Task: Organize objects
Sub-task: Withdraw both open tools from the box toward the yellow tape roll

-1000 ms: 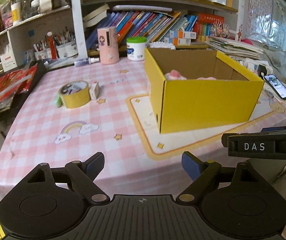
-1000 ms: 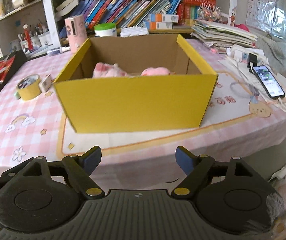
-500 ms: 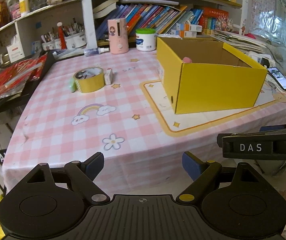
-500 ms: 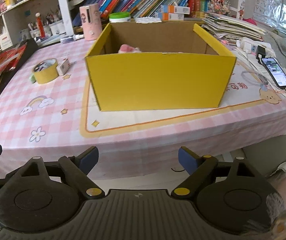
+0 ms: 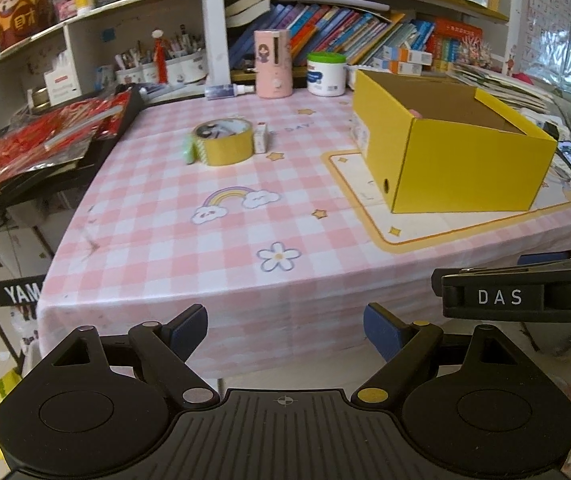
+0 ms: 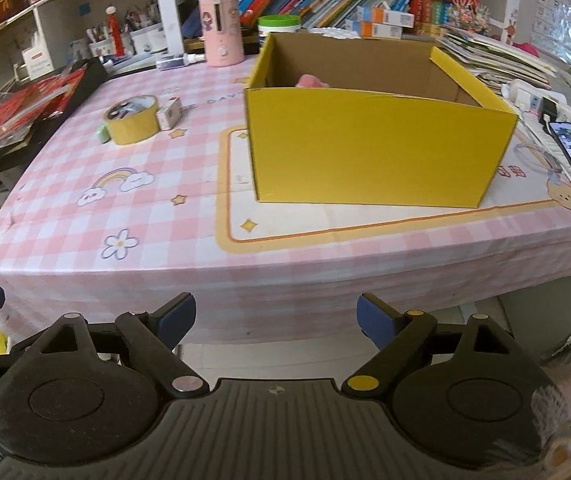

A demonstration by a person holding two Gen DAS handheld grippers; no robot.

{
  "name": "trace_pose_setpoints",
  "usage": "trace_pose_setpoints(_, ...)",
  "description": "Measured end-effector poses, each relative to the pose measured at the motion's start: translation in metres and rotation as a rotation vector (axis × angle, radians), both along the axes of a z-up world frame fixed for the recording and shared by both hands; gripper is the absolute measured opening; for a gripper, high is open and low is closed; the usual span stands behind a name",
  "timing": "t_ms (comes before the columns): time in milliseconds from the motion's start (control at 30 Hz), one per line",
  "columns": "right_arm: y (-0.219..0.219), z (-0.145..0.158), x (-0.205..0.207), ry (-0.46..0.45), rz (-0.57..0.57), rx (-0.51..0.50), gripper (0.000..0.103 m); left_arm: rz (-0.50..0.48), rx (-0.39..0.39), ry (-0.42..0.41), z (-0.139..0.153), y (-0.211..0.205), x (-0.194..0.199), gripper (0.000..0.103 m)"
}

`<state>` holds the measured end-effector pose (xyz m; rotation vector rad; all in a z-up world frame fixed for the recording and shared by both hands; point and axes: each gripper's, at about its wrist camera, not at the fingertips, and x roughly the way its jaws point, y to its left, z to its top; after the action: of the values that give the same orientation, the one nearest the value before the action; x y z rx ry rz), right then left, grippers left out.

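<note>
A pink checked tablecloth (image 5: 157, 216) covers the table, with bookshelves (image 5: 325, 36) across the top of the frame. The yellow cardboard box (image 6: 377, 148) stands open at centre right on a cream mat; a pink item (image 6: 312, 81) shows inside near its far left corner. A yellow tape roll (image 5: 223, 142) sits upper left of centre, a small box (image 5: 260, 138) touching it. The cloth's near edge hangs ahead of both grippers. Left gripper (image 5: 285, 330) and right gripper (image 6: 276, 318): fingers spread wide, holding nothing.
</note>
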<state>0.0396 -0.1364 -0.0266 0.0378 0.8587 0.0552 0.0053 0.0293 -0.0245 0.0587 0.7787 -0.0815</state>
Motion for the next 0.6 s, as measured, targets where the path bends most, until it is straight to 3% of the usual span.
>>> trace_pose_setpoints(600,0.055,0.006,0.000,-0.019,0.124,-0.006,0.089,0.119,-0.013,-0.018,0.005,0.047,-0.015,0.088)
